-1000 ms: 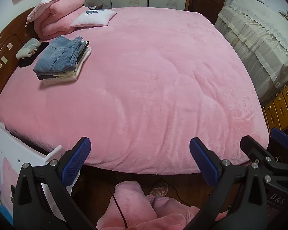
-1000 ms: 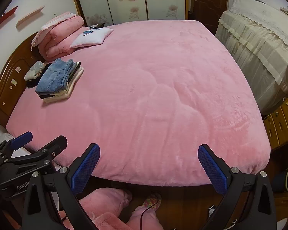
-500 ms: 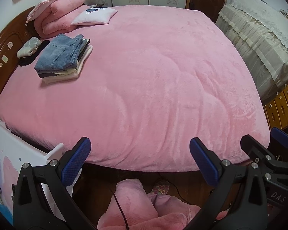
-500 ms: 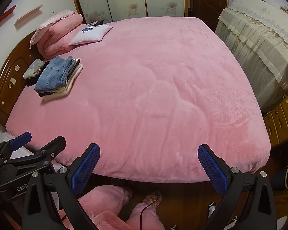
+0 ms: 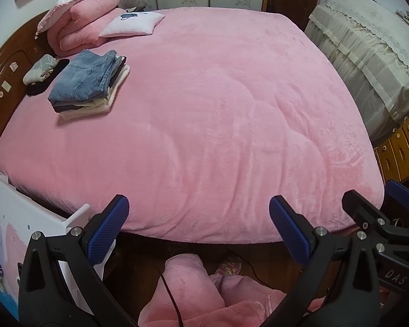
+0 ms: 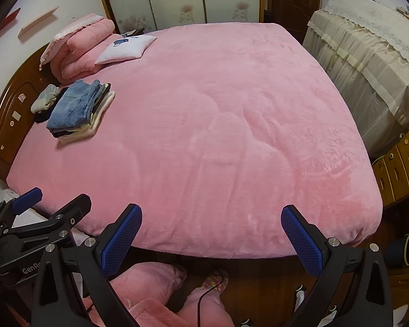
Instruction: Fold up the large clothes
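Left gripper [image 5: 199, 219]: black frame, blue cross-hatched pads, jaws spread wide, nothing between them. Right gripper [image 6: 211, 227]: same build, likewise agape and empty. We hold both at the foot edge of the bed [image 5: 218, 114], its plush pink cover softly rumpled. Stack of folded clothes [image 5: 88, 81]: blue denim on top, dark and cream layers beneath, at ten o'clock, near the wooden headboard [image 5: 5, 73]. White square pillow [image 5: 132, 23] at eleven o'clock.

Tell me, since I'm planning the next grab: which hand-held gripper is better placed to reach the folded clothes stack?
Left, probably. The folded clothes stack lies at the bed's far left. The left hand-held gripper hangs on that side; the right hand-held gripper would have to cross over. Both are open and empty.
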`<state>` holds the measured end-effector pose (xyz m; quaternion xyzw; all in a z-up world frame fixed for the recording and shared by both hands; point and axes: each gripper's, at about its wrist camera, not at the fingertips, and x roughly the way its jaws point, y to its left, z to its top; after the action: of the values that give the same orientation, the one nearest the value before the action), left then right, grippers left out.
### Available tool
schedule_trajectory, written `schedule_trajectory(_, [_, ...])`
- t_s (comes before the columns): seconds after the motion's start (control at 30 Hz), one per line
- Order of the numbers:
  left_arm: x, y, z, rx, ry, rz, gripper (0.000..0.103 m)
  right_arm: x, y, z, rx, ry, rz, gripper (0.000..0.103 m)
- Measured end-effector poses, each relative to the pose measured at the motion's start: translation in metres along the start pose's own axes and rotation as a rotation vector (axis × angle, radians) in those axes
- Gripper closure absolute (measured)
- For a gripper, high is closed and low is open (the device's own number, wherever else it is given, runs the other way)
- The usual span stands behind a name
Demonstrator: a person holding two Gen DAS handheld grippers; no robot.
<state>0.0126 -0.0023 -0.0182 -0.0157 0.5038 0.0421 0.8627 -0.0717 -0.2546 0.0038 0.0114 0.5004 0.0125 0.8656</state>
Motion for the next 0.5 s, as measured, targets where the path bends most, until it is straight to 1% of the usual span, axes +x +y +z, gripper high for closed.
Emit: schedule_trajectory(0.5, [0.0054, -0.001, 0.001, 0.024, 0.004, 0.001, 0.001, 0.0033, -0.0049, -0.0028, 0.016, 0.008, -0.003, 0.0])
